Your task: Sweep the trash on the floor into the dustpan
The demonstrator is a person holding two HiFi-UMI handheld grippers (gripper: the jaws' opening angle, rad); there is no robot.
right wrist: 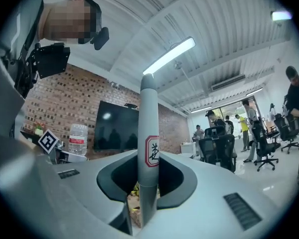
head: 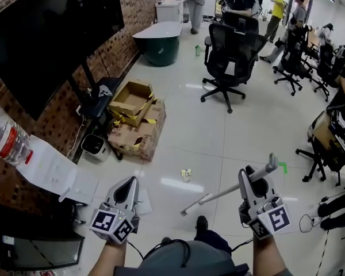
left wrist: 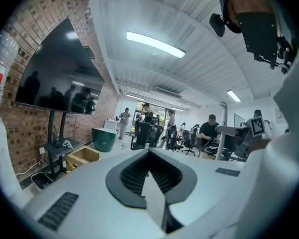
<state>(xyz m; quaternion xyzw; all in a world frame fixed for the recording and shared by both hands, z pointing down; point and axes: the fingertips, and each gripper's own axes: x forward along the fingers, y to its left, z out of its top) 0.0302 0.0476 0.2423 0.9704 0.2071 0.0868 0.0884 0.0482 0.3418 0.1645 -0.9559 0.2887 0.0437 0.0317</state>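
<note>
We look down on a pale tiled floor [head: 236, 137]. Our right tongs [head: 256, 183] are clamped on a long grey handle [head: 218, 195] that slants down to the floor. Our left tongs [head: 128, 184] are together, holding nothing. A small scrap of trash [head: 186, 172] lies near the handle's foot. No dustpan is in view. Sweeping seems not yet begun. Next, the foot must get behind the scrap.

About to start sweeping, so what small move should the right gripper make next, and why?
Probably swing the grey pole clamped in the right gripper forward: its lower end lies short of the crumpled trash, nearer the person.
</note>
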